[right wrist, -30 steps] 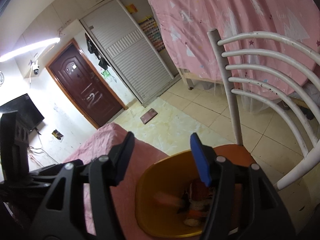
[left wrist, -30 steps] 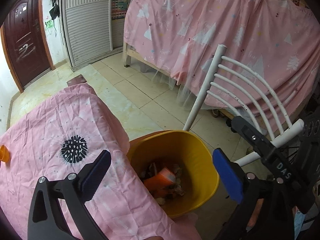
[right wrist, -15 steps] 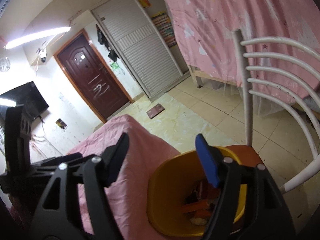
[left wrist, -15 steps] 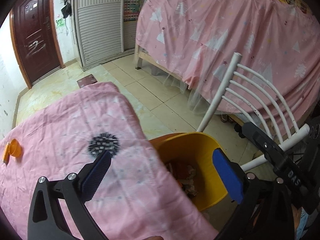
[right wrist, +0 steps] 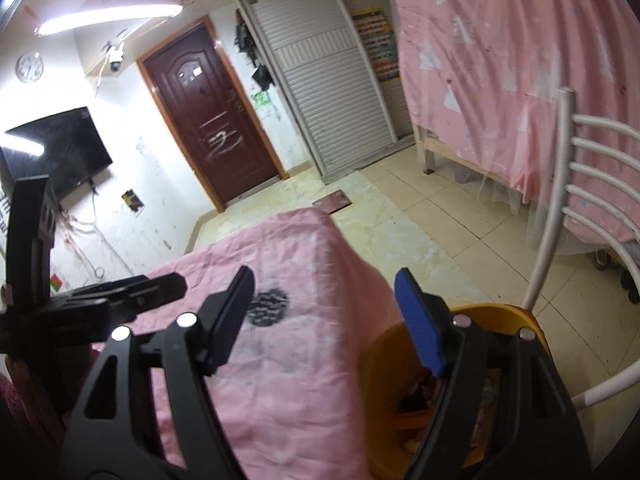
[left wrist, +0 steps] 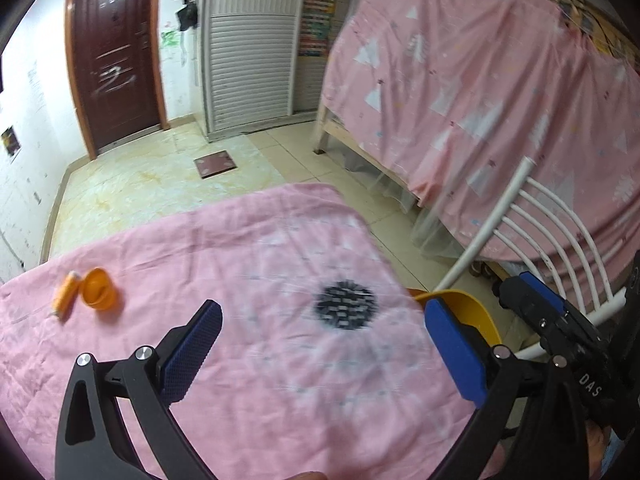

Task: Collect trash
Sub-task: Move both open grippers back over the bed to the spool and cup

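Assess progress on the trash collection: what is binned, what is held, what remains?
Binned: scraps lie in the yellow bin. Held: nothing; the left gripper and right gripper are open and empty. Remaining: an orange cap and small orange bottle on the pink cloth.

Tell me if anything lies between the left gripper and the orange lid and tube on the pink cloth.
Nothing visible does. The left gripper is open and empty; only bare pink cloth lies between it and the orange lid and small tube beside it.
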`<state>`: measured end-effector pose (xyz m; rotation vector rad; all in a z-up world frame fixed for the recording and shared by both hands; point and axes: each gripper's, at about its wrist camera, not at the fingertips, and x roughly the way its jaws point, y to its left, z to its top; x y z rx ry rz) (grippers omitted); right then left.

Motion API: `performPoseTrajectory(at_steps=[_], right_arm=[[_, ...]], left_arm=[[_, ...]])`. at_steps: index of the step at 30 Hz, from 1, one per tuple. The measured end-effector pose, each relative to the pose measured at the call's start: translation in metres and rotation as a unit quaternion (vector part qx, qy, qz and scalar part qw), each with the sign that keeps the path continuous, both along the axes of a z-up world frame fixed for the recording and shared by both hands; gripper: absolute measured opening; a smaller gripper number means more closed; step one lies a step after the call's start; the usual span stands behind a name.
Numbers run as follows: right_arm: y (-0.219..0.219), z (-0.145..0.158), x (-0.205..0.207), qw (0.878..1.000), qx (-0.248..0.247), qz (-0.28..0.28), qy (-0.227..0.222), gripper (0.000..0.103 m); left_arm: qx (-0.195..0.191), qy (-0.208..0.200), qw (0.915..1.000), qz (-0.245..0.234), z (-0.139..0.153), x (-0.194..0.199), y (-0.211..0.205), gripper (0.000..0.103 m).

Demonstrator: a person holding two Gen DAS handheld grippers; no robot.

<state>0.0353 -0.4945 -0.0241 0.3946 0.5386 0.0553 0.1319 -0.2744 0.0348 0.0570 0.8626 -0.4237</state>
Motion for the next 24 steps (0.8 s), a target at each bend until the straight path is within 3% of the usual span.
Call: performPoseTrajectory(at_steps=[12, 15, 24], right_arm=[[0.094, 0.006, 0.049, 0.996, -0.043, 0.079, 0.023, 0.072], [0.118, 0.006, 0.059, 0.993, -0.054, 0.097, 0.028, 0.077], [0.184, 0.007, 0.087, 0.983, -0.085, 0.154, 0.042, 0.077]], left_arm=[[-0.025, 0.007, 0.9973, 0.069, -0.001, 0.032, 0.096, 0.094], [-0.030, 0.012, 0.9957, 0.087, -0.004, 0.041, 0.118, 0.094], [-0.023, 0.012, 0.9905, 0.135, -0.013, 0.062, 0.175, 0.094]])
